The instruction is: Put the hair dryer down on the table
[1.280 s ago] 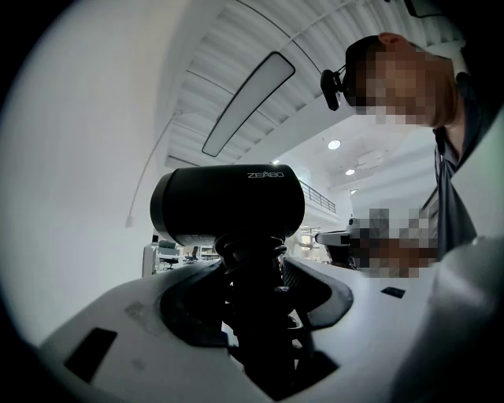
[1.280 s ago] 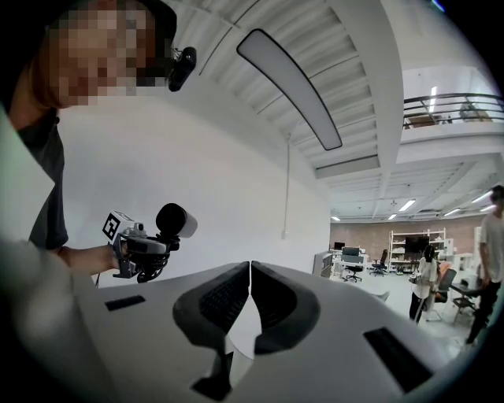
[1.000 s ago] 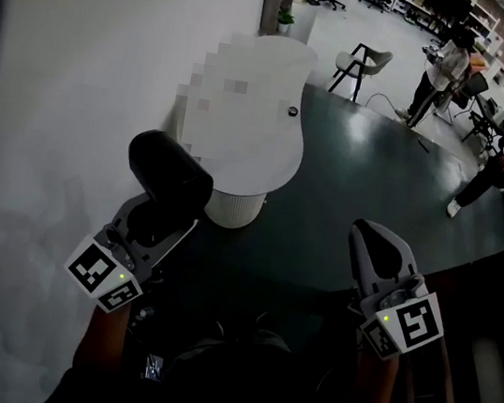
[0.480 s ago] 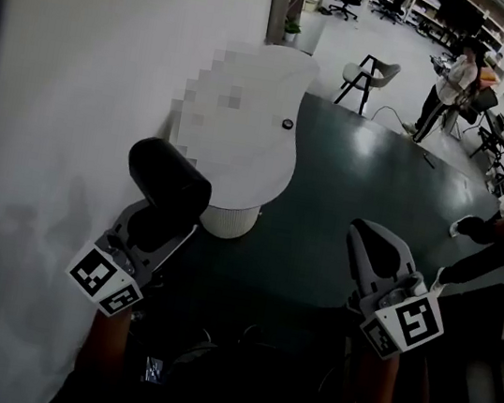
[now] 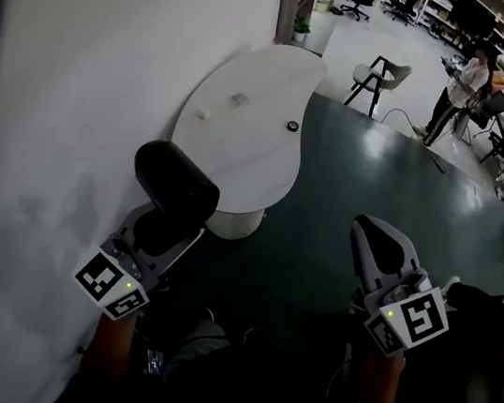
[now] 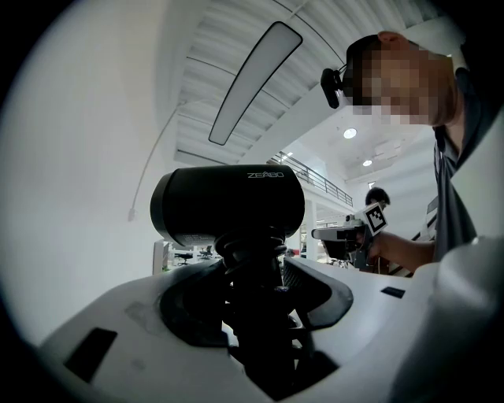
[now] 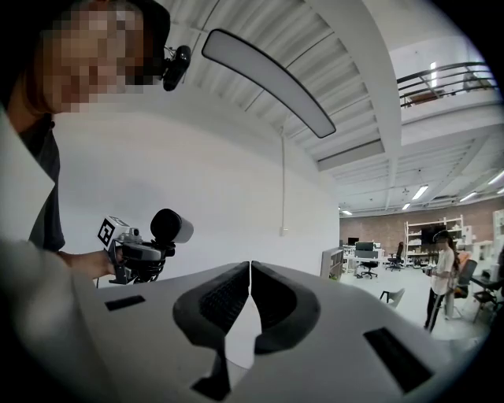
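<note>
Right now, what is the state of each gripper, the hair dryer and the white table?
Hair dryer: held up in the air by its handle, not yet set down.
Left gripper: shut on the hair dryer.
Right gripper: jaws together, holding nothing.
White table: standing, with a few small items on top.

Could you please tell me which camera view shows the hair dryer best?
The left gripper view: the hair dryer fills the middle, its handle clamped by the left gripper. The head view shows only its dark barrel from above; the right gripper view shows it small, far off.
</note>
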### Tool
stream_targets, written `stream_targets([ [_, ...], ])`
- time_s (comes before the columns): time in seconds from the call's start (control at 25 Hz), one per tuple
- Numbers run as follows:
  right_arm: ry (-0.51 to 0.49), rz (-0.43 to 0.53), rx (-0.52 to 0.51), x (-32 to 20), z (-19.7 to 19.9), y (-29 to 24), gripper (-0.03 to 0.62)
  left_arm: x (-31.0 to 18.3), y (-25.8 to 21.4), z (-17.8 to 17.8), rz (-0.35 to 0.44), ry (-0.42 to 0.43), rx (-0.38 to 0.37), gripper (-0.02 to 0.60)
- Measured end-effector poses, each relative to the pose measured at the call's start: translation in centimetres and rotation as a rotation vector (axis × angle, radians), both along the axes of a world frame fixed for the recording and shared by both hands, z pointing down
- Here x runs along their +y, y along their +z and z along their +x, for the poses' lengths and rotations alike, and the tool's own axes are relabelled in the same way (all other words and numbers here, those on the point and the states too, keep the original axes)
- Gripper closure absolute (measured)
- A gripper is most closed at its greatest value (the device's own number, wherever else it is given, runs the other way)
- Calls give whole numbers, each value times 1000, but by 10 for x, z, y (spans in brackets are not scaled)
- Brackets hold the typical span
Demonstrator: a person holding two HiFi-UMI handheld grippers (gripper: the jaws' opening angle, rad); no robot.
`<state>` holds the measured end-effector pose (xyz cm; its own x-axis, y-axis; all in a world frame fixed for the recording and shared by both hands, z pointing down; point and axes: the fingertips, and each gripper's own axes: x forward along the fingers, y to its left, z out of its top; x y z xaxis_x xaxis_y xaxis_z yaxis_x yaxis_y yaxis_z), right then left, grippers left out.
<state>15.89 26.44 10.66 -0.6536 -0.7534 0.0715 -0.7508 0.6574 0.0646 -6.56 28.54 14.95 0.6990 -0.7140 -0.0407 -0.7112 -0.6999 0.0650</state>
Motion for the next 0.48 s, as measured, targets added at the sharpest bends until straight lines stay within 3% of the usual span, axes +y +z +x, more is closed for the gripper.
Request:
stream_targets([
  [0.48,55,-20,-4,-39,-49,-2,585,-52,-1,-55,-23,39,-1,368],
])
